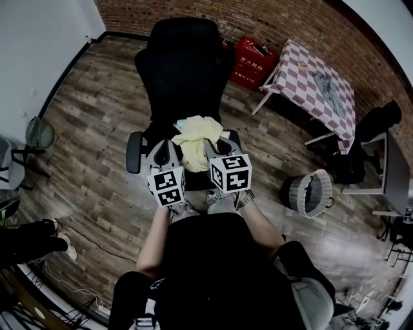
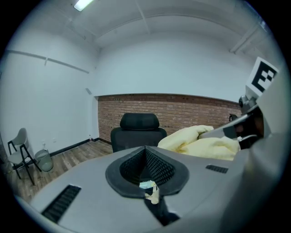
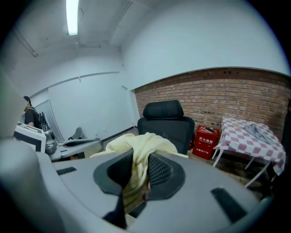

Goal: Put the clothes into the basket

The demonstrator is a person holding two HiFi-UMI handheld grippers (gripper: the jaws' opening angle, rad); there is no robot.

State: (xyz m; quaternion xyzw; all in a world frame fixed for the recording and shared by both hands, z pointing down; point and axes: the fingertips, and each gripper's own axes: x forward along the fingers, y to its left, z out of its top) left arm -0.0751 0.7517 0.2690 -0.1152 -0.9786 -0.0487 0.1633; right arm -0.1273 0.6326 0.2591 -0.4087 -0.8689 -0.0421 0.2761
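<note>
Head view, looking steeply down. My left claw [image 1: 168, 149] and right claw [image 1: 217, 147] are held side by side in front of me, and the pale yellow garment [image 1: 196, 138] is bunched between and just beyond them, above the seat of a black office chair [image 1: 182, 61]. I cannot tell from this view whether the cloth touches the seat.

Left gripper view. My left claw [image 2: 146, 151] is clenched. A small fold of the garment's edge, with a pale label, is nipped deep between the ribbed pads, and the bulk of the garment [image 2: 200, 142] lies off to the right of the jaws.

Right gripper view. My right claw [image 3: 141, 157] is grasping the garment [image 3: 135, 144]. A thick fold runs down between the two pads, which press on it from either side, and the rest of the cloth mounds over and beyond the jaw tips.

Surroundings, head view. The laundry basket [image 1: 310, 192], grey and white, sits on the wooden floor [image 1: 97, 161] to my right, well apart from both claws and the garment. Farther off by the brick wall [image 1: 284, 19] are a red crate [image 1: 254, 62] and a tabletop [image 1: 303, 71] under a checked cloth, with a grey garment [image 1: 328, 89] lying on it.
</note>
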